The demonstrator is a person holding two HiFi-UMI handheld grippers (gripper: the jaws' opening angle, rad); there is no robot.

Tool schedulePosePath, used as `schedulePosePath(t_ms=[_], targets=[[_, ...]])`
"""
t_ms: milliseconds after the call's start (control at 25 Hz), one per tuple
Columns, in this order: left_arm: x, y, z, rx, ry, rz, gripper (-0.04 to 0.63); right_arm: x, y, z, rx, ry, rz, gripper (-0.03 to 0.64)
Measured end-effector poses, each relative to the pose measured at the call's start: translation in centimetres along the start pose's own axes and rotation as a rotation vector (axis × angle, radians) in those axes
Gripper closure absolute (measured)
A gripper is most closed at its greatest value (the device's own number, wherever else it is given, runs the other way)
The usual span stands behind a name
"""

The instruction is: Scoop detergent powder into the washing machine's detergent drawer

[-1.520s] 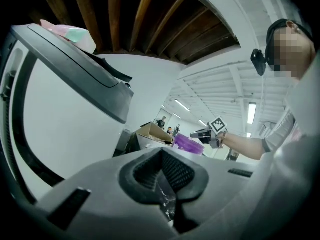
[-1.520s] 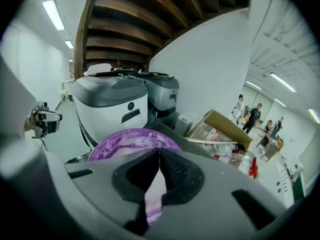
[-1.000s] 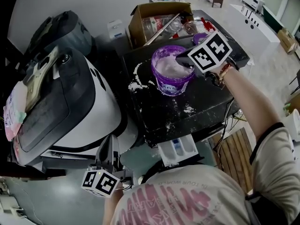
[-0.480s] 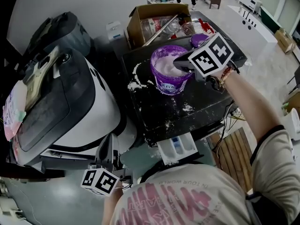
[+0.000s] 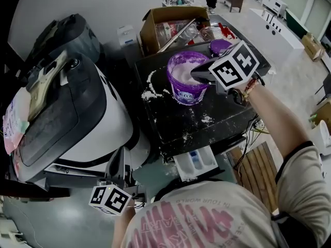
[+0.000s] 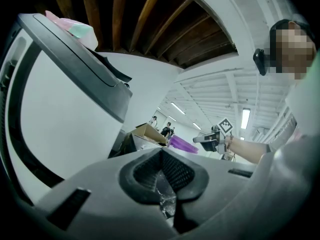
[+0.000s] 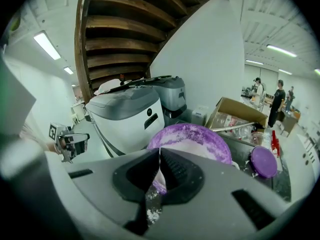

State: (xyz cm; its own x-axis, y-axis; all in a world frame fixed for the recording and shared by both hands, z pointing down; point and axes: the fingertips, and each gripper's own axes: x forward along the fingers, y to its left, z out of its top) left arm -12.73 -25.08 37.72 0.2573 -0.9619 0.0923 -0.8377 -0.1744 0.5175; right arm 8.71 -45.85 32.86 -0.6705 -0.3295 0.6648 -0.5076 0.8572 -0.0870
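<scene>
The right gripper (image 7: 159,165), jaws closed, is held at the powder tub (image 5: 187,84), the left gripper (image 6: 161,170) likewise closed; the drawer (image 5: 196,163) is judged unfilled.

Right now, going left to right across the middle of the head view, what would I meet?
Pink cloth → white appliance → spilled powder → purple tub → person's right forearm.

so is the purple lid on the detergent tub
No, the tub stands open with white powder showing, and the purple lid lies beside it.
</scene>
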Motion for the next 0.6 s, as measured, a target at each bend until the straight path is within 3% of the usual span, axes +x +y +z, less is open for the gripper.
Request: schedulePosePath(t_ms=[320,600], targets=[[-0.2,0.2,0.1,-0.007,-0.006,-0.010,0.594,-0.1,1.3,0.7,0.081,-0.032,0.024,0.611],[-0.5,0.5,0.0,-0.011,-0.006,-0.008,0.594,-0.8,0.2,1.2,0.340,-0.165,0.012,0.611]])
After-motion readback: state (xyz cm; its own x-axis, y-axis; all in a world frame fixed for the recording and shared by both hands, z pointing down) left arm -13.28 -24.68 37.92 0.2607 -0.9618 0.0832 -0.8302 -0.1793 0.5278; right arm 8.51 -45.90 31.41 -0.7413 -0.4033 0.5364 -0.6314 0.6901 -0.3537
